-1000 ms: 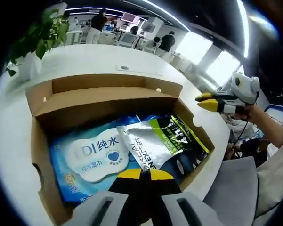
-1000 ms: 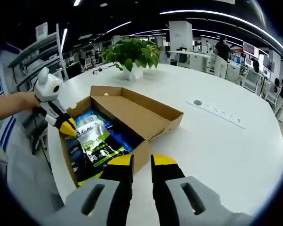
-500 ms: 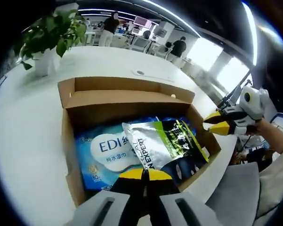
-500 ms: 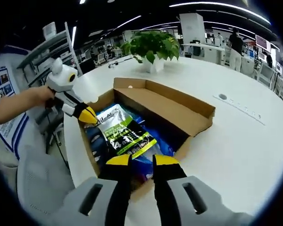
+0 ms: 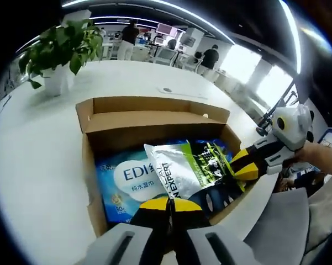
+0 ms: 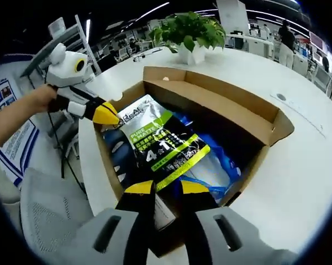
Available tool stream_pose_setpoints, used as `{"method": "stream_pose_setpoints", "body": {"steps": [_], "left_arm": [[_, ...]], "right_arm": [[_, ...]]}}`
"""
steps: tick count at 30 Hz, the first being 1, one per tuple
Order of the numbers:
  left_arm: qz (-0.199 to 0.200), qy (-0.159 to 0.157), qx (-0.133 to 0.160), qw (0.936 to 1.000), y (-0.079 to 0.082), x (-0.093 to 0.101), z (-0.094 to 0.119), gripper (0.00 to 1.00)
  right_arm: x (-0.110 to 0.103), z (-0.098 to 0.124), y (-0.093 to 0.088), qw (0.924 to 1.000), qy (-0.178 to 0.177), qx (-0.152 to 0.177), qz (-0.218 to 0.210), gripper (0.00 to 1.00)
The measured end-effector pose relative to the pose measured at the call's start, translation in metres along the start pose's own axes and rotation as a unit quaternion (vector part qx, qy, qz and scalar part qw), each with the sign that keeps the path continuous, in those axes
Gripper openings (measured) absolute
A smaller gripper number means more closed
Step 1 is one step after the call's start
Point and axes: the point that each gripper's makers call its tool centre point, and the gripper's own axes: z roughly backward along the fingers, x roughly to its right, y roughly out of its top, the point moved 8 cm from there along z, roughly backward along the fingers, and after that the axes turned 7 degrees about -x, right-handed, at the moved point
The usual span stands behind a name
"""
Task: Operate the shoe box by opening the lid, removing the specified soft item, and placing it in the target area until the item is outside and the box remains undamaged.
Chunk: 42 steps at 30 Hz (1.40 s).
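Note:
An open cardboard shoe box lies on the white table with its lid folded back. Inside it a silver, black and green pouch rests on a blue wet-wipes pack. My left gripper is shut, its tips at one end of the pouch; I cannot tell whether they pinch it. My right gripper stands open over the opposite box edge, just above the pouch's other end.
A potted plant stands on the round white table beyond the box. A grey chair sits off the table's edge. People and desks are far behind.
Both grippers have closed in on the box. The right gripper came down from outside the box to its edge, over the pouch. The left gripper stays shut.

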Motion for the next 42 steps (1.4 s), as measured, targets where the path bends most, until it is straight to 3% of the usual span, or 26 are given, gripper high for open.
{"method": "stream_pose_setpoints", "body": {"steps": [5, 13, 20, 29, 42], "left_arm": [[-0.006, 0.002, -0.001, 1.0000, -0.001, 0.002, 0.000, 0.00], [-0.013, 0.002, 0.004, 0.9999, -0.001, 0.008, 0.001, 0.00], [-0.006, 0.001, 0.018, 0.9998, 0.009, 0.020, 0.009, 0.00], [-0.023, -0.011, 0.037, 0.9990, 0.031, 0.049, 0.010, 0.00], [-0.029, -0.039, 0.042, 0.9979, 0.050, 0.094, -0.018, 0.00]], "right_arm": [[0.000, 0.000, 0.004, 0.9998, 0.004, 0.009, -0.017, 0.13], [-0.002, 0.005, 0.009, 0.9983, 0.000, 0.040, -0.043, 0.04], [0.003, 0.025, 0.015, 0.9933, -0.010, 0.078, -0.084, 0.00], [0.017, 0.059, 0.010, 0.9862, -0.022, 0.101, -0.129, 0.00], [0.046, 0.103, -0.013, 0.9747, -0.054, 0.111, -0.186, 0.00]]}}
